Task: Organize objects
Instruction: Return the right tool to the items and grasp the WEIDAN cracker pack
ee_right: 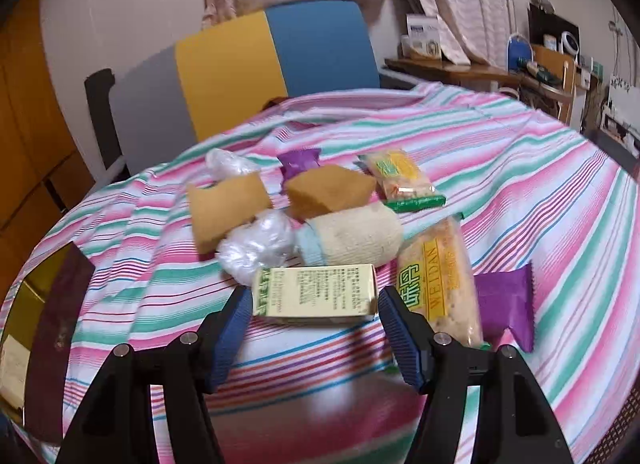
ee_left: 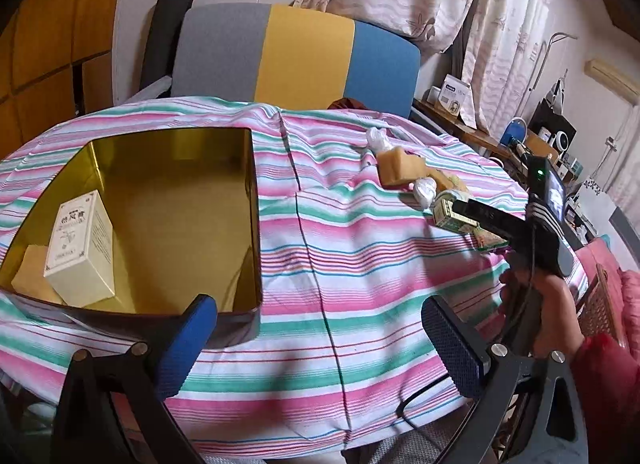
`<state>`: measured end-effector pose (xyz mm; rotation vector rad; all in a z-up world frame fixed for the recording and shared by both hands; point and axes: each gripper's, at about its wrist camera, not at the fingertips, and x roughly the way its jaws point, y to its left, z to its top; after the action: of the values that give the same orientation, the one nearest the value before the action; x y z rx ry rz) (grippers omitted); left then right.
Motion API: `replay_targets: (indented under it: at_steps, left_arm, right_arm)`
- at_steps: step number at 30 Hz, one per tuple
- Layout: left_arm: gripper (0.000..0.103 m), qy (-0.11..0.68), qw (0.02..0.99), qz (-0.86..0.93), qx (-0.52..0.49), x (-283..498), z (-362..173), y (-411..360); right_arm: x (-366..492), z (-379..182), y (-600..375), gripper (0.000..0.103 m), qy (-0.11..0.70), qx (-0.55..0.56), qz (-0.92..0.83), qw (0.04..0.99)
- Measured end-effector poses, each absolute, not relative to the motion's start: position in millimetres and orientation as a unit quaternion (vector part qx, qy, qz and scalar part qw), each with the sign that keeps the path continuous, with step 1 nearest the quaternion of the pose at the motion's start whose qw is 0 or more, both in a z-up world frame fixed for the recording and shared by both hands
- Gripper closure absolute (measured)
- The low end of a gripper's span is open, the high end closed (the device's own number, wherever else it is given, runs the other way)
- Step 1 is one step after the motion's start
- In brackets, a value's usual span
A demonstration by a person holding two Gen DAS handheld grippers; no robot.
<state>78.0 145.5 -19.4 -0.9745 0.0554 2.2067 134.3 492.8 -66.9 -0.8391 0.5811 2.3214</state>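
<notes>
Blue-padded fingers [ee_right: 232,328] of the right gripper [ee_right: 314,328] stand spread on either side of a small green-and-cream carton [ee_right: 316,296] lying flat on the striped tablecloth [ee_right: 520,184], with slight gaps visible at both pads, so the jaws are parted and not yet clamped on it. Just behind the carton sit a clear plastic wad [ee_right: 256,244], a rolled cream sock [ee_right: 356,236], two tan sponge pieces [ee_right: 228,208], yellow snack packets [ee_right: 436,284] and a purple wrapper [ee_right: 508,300]. Well to the left, the left gripper [ee_left: 320,348] hangs wide apart and empty near the gold tin [ee_left: 168,200], which holds a cream box [ee_left: 80,248].
</notes>
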Motion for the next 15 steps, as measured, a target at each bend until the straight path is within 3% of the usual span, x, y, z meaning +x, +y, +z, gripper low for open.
replay_targets:
  at_steps: [9,15]
  left_arm:
    - [0.000,0.039,0.366,0.848,-0.381,85.9,-22.0,158.8]
    - [0.000,0.042,0.369,0.847,-0.380,89.2,-23.0,162.8]
  right_arm:
    - [140.0,-74.4,436.1,0.035,0.242,-0.302,0.905,0.177]
    - [173.0,-60.1,454.4,0.035,0.214,-0.253,0.902,0.278]
